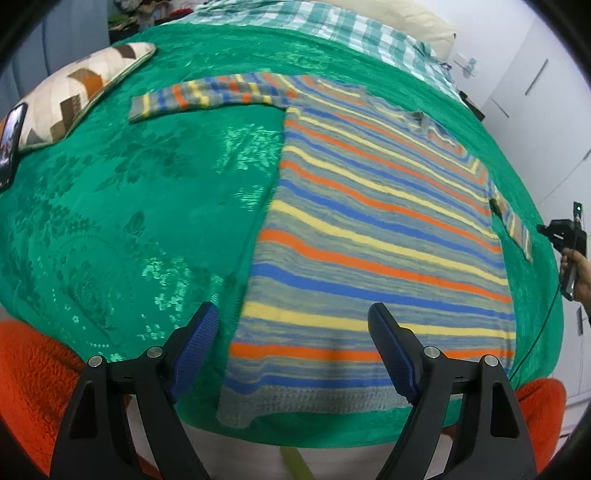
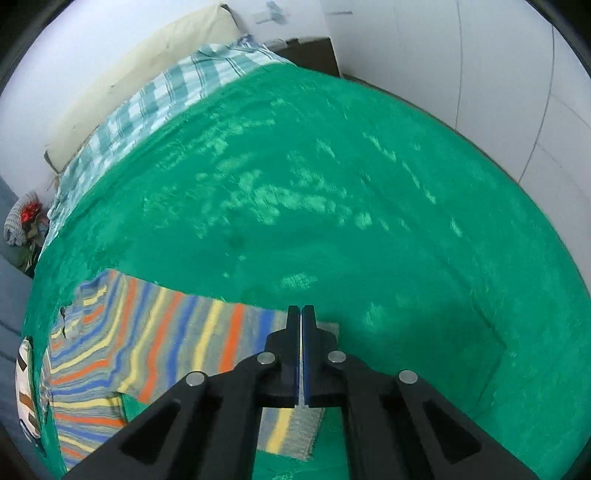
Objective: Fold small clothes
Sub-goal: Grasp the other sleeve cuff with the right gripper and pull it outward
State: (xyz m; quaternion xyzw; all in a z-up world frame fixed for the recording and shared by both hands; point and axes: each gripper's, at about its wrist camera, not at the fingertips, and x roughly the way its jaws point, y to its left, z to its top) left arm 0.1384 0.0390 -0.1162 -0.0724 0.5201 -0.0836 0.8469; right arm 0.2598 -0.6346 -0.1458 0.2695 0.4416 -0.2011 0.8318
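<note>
Striped sweater (image 1: 369,236) on green blanket (image 1: 147,184); unlabelled.

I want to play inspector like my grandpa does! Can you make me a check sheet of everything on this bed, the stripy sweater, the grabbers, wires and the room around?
Surface: green blanket with shiny flower pattern, spread over the bed.
Job's things: striped sweater lying flat, not yet folded; one sleeve stretched out sideways, the other sleeve under the right gripper.
Clutter: patterned cushion, phone, checked cloth at the far end, orange fleece at the near edge.
Grippers: left gripper open above the sweater's hem; right gripper shut over the sleeve cuff; whether it pinches fabric cannot be told.
Cables: thin dark cord hanging below the right gripper.
Surroundings: white walls, cream pillow.
</note>
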